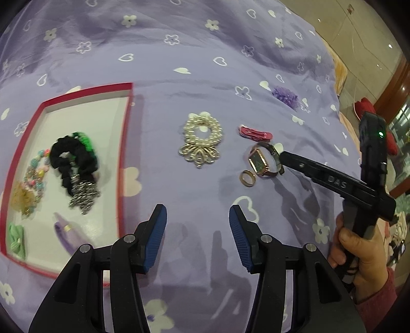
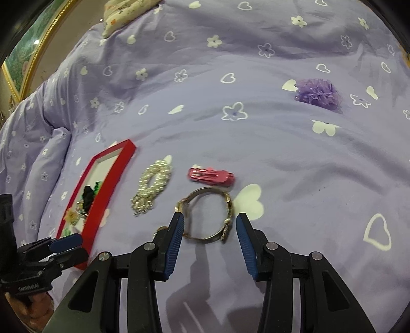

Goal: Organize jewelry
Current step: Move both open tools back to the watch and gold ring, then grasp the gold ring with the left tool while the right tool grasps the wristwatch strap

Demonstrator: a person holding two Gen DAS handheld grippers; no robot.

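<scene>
A red-rimmed tray lies on the purple bedspread and holds a black scrunchie, beads and other pieces. It also shows in the right wrist view. A pearl hair ring, a pink clip, a gold watch and a ring lie on the cloth. My left gripper is open and empty above the cloth. My right gripper is open, its fingers on either side of the watch, just behind it.
A purple fabric flower lies farther back on the bedspread. A floral pillow sits at the far edge. The bed edge and floor are at the right.
</scene>
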